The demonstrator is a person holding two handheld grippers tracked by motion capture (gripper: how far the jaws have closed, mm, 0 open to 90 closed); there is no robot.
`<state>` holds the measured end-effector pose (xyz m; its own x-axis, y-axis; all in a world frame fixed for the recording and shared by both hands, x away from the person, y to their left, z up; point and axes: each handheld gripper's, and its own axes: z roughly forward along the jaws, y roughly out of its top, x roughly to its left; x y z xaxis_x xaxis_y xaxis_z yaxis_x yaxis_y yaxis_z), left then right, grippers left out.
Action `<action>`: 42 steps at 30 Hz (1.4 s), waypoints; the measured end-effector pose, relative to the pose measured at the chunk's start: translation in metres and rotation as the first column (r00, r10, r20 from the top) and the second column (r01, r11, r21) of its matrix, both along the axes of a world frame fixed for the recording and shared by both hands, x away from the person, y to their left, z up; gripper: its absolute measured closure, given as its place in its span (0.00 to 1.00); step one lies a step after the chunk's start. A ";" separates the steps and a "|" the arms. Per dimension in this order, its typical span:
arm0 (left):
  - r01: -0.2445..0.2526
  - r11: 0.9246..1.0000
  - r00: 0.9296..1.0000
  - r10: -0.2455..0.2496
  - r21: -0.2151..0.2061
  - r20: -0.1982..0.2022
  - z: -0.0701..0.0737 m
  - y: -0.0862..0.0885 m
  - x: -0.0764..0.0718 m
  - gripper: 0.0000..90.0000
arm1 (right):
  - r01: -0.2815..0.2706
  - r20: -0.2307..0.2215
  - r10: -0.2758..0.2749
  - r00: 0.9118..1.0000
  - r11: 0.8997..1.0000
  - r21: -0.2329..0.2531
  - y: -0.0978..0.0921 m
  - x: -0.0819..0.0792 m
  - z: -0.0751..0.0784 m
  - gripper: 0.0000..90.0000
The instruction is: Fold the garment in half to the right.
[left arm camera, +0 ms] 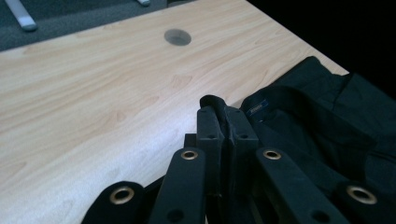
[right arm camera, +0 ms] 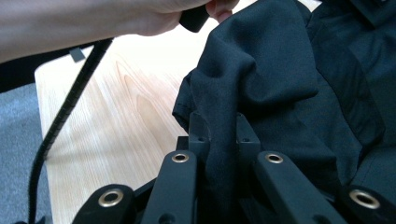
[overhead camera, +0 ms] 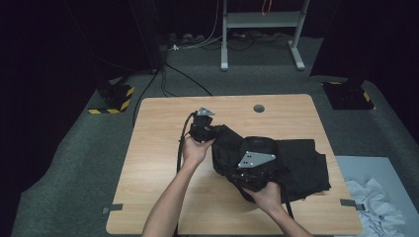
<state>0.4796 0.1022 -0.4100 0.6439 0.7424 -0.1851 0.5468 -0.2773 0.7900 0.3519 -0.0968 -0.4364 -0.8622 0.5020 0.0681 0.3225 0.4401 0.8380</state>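
A black garment (overhead camera: pixel 296 165) lies bunched on the right half of the wooden table (overhead camera: pixel 158 148). My left gripper (overhead camera: pixel 201 123) holds its upper left edge; in the left gripper view the gripper (left arm camera: pixel 226 119) is shut on a thin fold of the black garment (left arm camera: pixel 327 116), a small label showing beside the jaws. My right gripper (overhead camera: pixel 254 165) sits on top of the pile under its grey plate. In the right gripper view that gripper (right arm camera: pixel 223 128) is shut on a hanging fold of the black garment (right arm camera: pixel 271 70), lifted off the table.
A round cable hole (overhead camera: pixel 258 108) is in the table's far side. A white cloth (overhead camera: pixel 375 202) lies on a grey mat to the right of the table. A grey desk frame (overhead camera: pixel 262 29) stands behind. The left gripper's cable (right arm camera: pixel 65 112) trails across the tabletop.
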 end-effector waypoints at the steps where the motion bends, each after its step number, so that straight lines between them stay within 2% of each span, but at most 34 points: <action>1: 0.005 1.000 1.000 -0.005 0.001 0.003 0.003 0.000 0.001 0.96 | 0.000 0.000 0.000 1.000 1.000 0.008 0.000 0.000 0.002 0.92; 7: 0.018 1.000 1.000 -0.017 -0.017 0.003 0.018 0.003 0.005 0.96 | -0.005 0.026 0.004 1.000 1.000 0.029 -0.002 0.001 0.018 0.92; 16: 0.037 0.999 0.999 -0.037 -0.039 0.003 0.031 0.007 0.006 0.96 | -0.025 0.048 0.023 0.999 0.999 0.046 -0.001 0.000 0.035 0.93; 25: 0.040 0.997 0.999 -0.039 -0.066 0.021 0.040 0.025 0.004 0.96 | -0.051 0.058 0.047 0.997 0.996 0.066 0.010 0.000 0.048 0.93; 31: 0.035 0.997 0.999 -0.033 -0.069 0.028 0.046 0.053 0.000 0.96 | -0.087 0.054 0.083 0.995 0.993 0.083 0.028 0.002 0.054 0.93; 36: 0.000 0.995 1.000 0.003 -0.105 0.029 0.051 0.088 -0.007 0.96 | -0.125 0.047 0.120 0.992 0.984 0.129 0.051 0.005 0.061 0.93; 42: -0.047 0.995 0.996 0.053 -0.087 0.066 0.077 0.120 -0.024 0.96 | -0.182 0.069 0.172 0.983 0.969 0.166 0.079 0.004 0.074 0.93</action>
